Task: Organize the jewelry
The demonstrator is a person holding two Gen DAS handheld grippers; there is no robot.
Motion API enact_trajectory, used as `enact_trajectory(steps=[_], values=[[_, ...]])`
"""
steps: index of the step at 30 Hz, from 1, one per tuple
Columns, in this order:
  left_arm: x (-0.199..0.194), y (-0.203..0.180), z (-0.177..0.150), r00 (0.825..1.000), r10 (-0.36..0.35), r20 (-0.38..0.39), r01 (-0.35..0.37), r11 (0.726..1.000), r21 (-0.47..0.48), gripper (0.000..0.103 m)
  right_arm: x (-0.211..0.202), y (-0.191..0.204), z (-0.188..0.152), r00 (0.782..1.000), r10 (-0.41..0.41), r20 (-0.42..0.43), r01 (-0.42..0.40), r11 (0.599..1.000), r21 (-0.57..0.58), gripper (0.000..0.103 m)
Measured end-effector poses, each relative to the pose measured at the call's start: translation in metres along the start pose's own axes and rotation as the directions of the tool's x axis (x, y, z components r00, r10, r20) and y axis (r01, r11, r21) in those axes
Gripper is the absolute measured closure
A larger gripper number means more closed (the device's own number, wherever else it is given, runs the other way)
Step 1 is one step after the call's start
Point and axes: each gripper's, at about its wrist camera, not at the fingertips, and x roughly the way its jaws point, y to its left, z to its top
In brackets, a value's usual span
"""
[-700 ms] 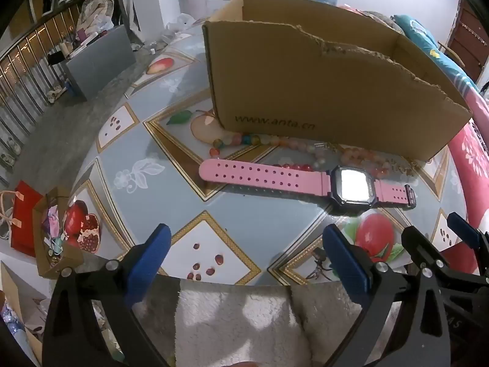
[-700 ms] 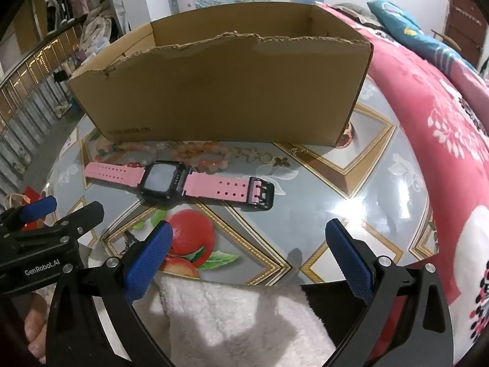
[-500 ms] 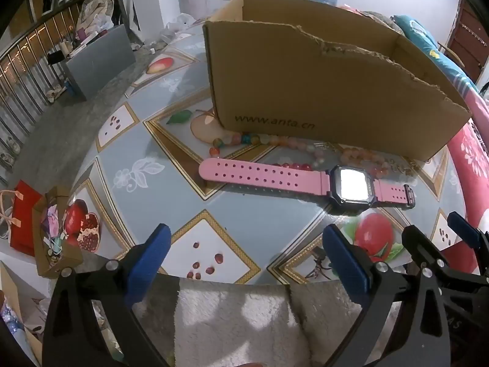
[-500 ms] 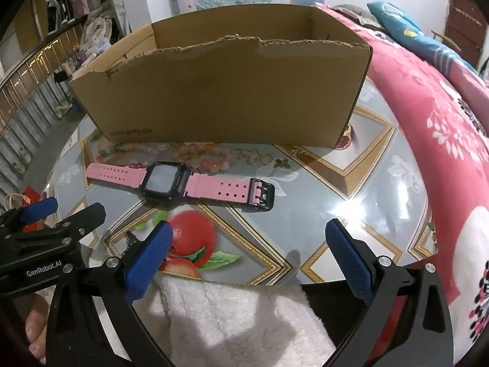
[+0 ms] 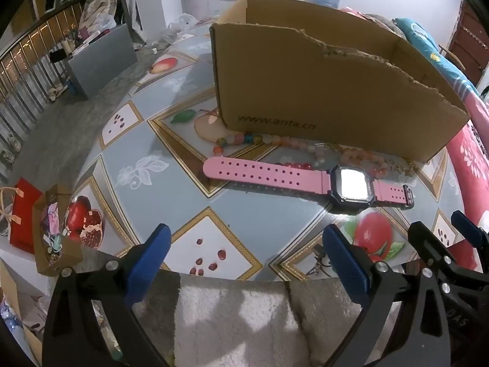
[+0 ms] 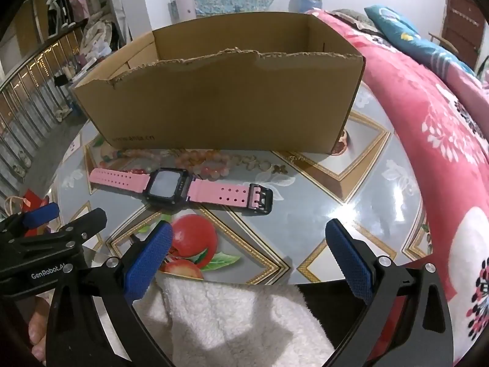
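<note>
Both grippers are spread wide with nothing between the pads, parked side by side over the near table edge. The left gripper (image 5: 244, 263) has bare tabletop ahead of it; the right gripper (image 6: 255, 257) sits at its 3 o'clock.

From the right one, the pink watch (image 6: 180, 188) is at about 11 o'clock, lying flat and stretched out, screen up, buckle end nearest the right fingers. Just past it, at 12, the bead bracelets (image 6: 198, 159) and a thin gold chain (image 6: 259, 165) are strung along the foot of the cardboard box (image 6: 226, 104), which is open on top with a torn front rim.

My guess is the watch goes first. I'd come in across the strap near the case, pinch it by its edges since it's flat on slick glass, then lift well clear of that ragged rim before dropping it in. Watch the beads touching the strap, they could drag along.
</note>
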Motion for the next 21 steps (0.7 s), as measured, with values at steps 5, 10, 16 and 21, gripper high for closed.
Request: enact_trajectory(steps=[5,10,16,21], values=[[-0.0015,-0.0013,-0.0023,1.000,0.000,0.004,0.000,1.000,-0.004,0.006,-0.0009,0.0001,0.0015,1.000,-0.002,0.004,0.002,1.000,0.000,0.007],[-0.0026,-0.0009,-0.0032,1.000,0.001,0.008,-0.001,1.000,-0.005,0.006,-0.0008,0.0006,0.0046,1.000,-0.003,0.004,0.003,1.000,-0.001,0.007],[-0.0026,-0.0009,-0.0030,1.000,0.000,0.009,0.000,1.000,-0.004,0.006,-0.0009,0.0000,0.0052,1.000,-0.002,0.007,0.002,1.000,0.000,0.007],[-0.0024,-0.0008,-0.0030,1.000,0.000,0.010,0.000,1.000,-0.005,0.006,-0.0018,0.0014,0.0035,1.000,-0.005,0.011,0.005,1.000,0.001,0.007]])
